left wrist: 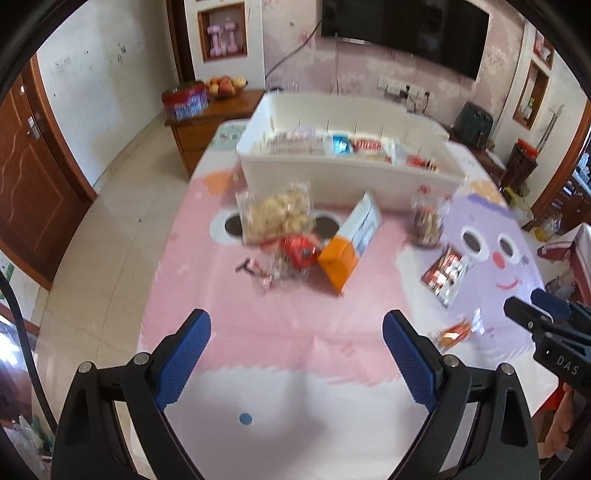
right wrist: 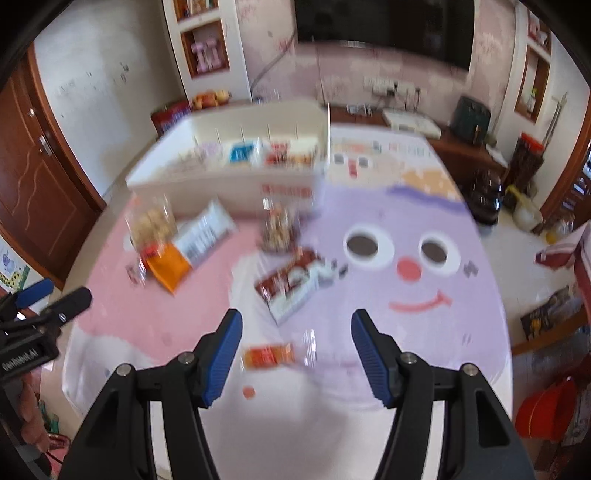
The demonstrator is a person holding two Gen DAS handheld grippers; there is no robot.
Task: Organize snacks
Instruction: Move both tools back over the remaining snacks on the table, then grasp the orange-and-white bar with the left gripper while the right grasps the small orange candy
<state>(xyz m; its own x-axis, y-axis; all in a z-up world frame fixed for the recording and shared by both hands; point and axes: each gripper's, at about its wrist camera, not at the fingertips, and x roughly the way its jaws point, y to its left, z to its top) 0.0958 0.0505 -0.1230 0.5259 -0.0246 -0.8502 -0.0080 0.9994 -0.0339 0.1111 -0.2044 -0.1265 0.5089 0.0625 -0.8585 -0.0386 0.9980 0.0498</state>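
Observation:
A white divided bin [left wrist: 343,181] stands at the far side of the table with several snacks inside; it also shows in the right wrist view [right wrist: 221,184]. Loose on the cloth lie a clear cookie bag [left wrist: 275,216], a red wrapped snack [left wrist: 297,251], an orange-and-white box [left wrist: 351,245], a clear bag of dark snacks [left wrist: 426,221], a red-and-white box [left wrist: 447,275] and a small orange packet [left wrist: 454,332]. My left gripper [left wrist: 297,365] is open and empty over the near pink area. My right gripper [right wrist: 297,358] is open, just above the orange packet [right wrist: 269,356].
The table wears a pink and purple cartoon cloth [right wrist: 406,295]. A wooden cabinet [left wrist: 207,122] with a fruit bowl and a red tin stands behind to the left. A TV [left wrist: 406,26] hangs on the back wall. Tiled floor lies left of the table.

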